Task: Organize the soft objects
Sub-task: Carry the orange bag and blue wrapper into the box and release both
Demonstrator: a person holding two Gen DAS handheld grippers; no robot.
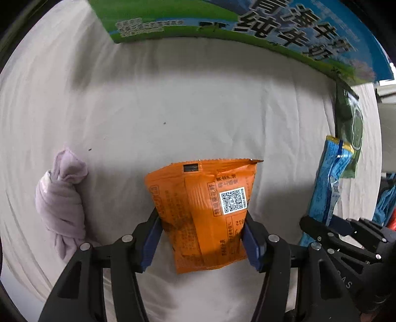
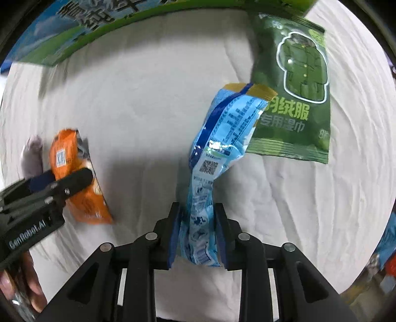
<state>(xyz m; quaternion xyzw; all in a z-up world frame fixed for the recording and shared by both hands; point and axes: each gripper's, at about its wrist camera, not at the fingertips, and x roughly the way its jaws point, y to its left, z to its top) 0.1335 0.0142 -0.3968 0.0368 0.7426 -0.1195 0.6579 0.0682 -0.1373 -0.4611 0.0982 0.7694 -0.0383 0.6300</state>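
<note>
- one orange snack packet [image 1: 203, 213]
- one blue snack packet [image 2: 212, 158]
- one green wet-wipes pack [image 2: 294, 89]
- one knotted lilac cloth [image 1: 61, 205]
- one milk carton box [image 1: 222, 22], green and blue
- two black grippers, left gripper [image 1: 200, 240] and right gripper [image 2: 198, 235]

Cloth bundle [image 1: 61, 200] lies left of the snack packet [image 1: 203, 215].

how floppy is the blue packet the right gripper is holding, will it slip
Probably floppy: the blue packet bends and twists above the right gripper, and its top leans over the green wipes pack. The glossy film shows glare, so it may slide if the grip loosens. It looks thin and likely light.
</note>
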